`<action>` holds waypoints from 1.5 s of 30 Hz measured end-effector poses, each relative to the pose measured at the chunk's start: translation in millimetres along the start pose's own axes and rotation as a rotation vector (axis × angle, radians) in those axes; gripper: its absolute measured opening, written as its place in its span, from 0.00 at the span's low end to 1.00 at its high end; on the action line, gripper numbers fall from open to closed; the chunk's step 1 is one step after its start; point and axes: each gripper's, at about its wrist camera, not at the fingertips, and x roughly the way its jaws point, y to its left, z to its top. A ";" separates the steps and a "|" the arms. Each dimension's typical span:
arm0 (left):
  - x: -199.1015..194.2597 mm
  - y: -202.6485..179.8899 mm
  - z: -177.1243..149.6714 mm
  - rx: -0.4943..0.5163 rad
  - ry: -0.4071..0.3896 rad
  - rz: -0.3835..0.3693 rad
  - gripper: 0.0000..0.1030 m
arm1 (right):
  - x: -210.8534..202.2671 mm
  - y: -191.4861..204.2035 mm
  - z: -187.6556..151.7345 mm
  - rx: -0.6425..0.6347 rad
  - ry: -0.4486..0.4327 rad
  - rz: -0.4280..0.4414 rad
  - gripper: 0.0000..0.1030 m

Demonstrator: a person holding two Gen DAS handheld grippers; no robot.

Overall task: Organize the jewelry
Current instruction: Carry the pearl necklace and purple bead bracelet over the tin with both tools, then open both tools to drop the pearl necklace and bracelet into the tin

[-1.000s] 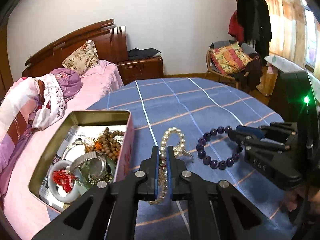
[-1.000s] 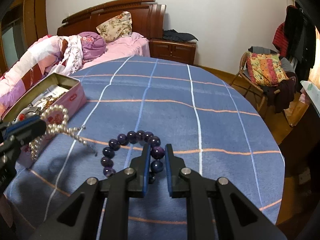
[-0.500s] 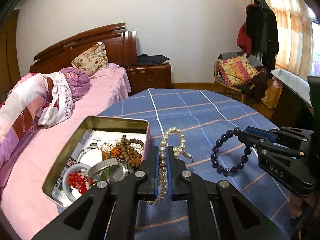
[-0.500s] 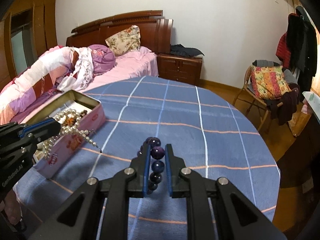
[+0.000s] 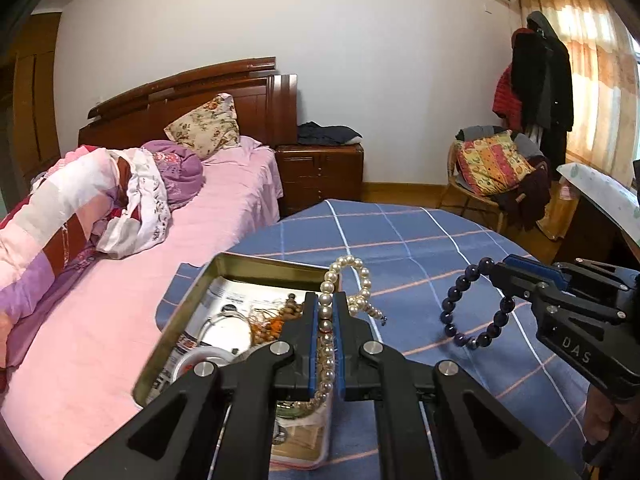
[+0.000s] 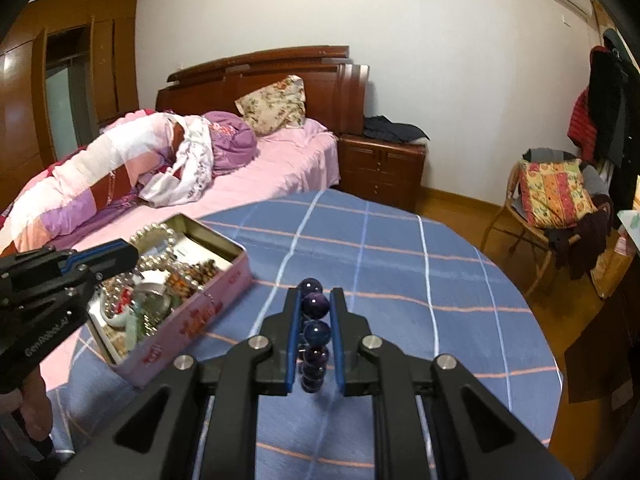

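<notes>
Carrying step: the left gripper pinches the pearl strand at frame centre above the tin; the right gripper pinches the purple bead bracelet. Next, lower each into the tin, then release.

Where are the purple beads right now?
The purple bead bracelet hangs from the right gripper above the blue tablecloth, right of the tin.

Both grippers, left gripper and right gripper, are matte black with blue finger pads, silver screws, white lettering.
</notes>
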 end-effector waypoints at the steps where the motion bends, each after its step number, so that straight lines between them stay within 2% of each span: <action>1: -0.4 2.1 1.0 -0.002 -0.001 0.005 0.05 | -0.6 1.6 1.7 -0.002 -0.005 0.009 0.16; 18: 2.8 48.1 2.9 -0.061 0.009 0.091 0.05 | 2.3 55.5 34.3 -0.071 -0.082 0.152 0.16; 32: 11.6 72.7 -4.2 -0.105 0.034 0.130 0.06 | 25.0 95.1 36.2 -0.118 -0.059 0.229 0.15; 45: 26.1 79.3 -12.8 -0.126 0.079 0.129 0.06 | 44.5 103.5 31.1 -0.119 -0.026 0.241 0.16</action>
